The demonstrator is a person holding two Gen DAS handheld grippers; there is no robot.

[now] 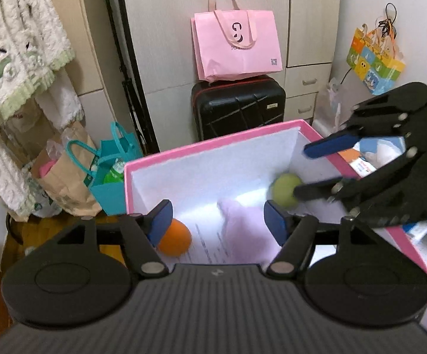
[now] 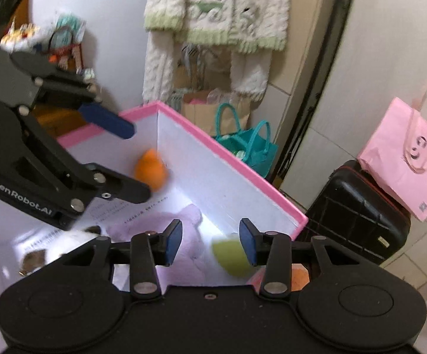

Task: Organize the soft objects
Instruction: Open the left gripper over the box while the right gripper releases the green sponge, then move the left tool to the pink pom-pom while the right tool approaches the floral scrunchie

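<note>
A pink-rimmed white box (image 1: 213,144) (image 2: 228,159) lies open below both grippers. Inside it are a lilac plush (image 1: 240,233) (image 2: 184,227), an orange ball (image 1: 173,240) (image 2: 150,171) and a green ball (image 1: 285,188) (image 2: 231,255). My left gripper (image 1: 218,224) (image 2: 135,162) is open over the box; the orange ball sits just behind its left pad, free of both pads. My right gripper (image 2: 210,242) (image 1: 305,171) is open too. The blurred green ball is beside its right pad, and a gap separates it from the left pad. A white and brown plush (image 2: 65,244) shows at the box's near left.
A black suitcase (image 1: 238,109) with a pink bag (image 1: 237,44) on top stands behind the box. A teal bag (image 1: 110,171) and a brown paper bag (image 1: 65,183) stand on the floor at the left. A fluffy white robe (image 1: 15,44) hangs above them. Another orange object (image 2: 297,277) lies outside the box.
</note>
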